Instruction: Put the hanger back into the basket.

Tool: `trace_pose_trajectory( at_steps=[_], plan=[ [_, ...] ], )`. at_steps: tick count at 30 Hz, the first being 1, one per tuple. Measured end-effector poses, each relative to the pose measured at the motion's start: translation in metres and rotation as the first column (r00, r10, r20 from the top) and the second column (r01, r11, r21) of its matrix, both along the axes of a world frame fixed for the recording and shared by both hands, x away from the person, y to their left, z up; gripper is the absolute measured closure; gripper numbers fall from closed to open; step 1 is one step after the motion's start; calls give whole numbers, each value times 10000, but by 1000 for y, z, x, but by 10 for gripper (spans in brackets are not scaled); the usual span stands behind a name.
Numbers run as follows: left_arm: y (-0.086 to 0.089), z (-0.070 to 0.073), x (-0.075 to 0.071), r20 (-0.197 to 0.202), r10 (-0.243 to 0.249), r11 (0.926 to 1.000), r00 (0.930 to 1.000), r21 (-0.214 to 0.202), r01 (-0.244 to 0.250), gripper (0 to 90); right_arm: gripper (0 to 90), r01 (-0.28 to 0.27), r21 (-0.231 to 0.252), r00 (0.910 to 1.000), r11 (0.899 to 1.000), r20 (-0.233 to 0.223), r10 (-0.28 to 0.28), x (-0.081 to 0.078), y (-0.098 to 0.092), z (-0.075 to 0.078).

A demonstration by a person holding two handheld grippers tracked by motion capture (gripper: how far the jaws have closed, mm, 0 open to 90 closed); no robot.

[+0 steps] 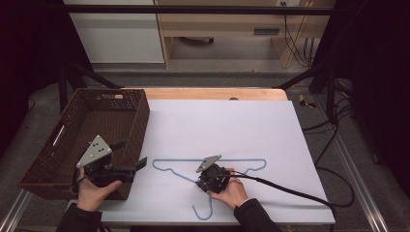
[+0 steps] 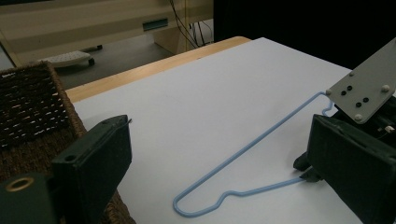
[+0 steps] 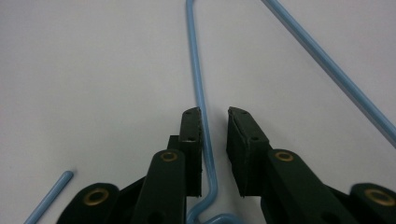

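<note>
Jaws of my right gripper [image 3: 214, 126] are straddling the blue hanger [image 3: 201, 93], seemingly not yet clamped; my left gripper [image 1: 130, 157] is hovering open beside the basket [image 1: 53, 159].

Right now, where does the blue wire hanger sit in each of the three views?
High view: blue wire hanger lies on the white sheet, lower centre, under the right gripper.
Left gripper view: lower centre to right.
Right gripper view: one wire between the open jaws.
Shared landmark: the white sheet.
</note>
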State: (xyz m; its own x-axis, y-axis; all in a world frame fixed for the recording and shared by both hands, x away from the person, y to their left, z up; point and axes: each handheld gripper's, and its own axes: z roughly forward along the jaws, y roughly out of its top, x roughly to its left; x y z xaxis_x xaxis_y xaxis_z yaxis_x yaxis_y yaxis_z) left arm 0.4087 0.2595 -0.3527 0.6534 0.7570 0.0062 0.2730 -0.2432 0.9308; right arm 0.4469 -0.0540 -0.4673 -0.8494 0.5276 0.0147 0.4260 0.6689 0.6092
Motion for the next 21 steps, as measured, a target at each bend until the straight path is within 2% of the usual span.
trace_pose_trajectory(
  at_steps=[8,16,21],
  plan=[
    [-2,1,-1,37,-29,10000,10000,50,29,64,854,-191,-162,9998,9997,-59,190,-3,1,1],
    [-5,-2,0,-35,-77,9998,10000,156,77,64,869,-238,-134,9996,9996,-175,235,-2,0,1],
    [-9,-3,0,-48,-191,9993,9998,323,193,63,872,-485,-26,9984,9988,-280,484,1,-2,2]
  ],
)
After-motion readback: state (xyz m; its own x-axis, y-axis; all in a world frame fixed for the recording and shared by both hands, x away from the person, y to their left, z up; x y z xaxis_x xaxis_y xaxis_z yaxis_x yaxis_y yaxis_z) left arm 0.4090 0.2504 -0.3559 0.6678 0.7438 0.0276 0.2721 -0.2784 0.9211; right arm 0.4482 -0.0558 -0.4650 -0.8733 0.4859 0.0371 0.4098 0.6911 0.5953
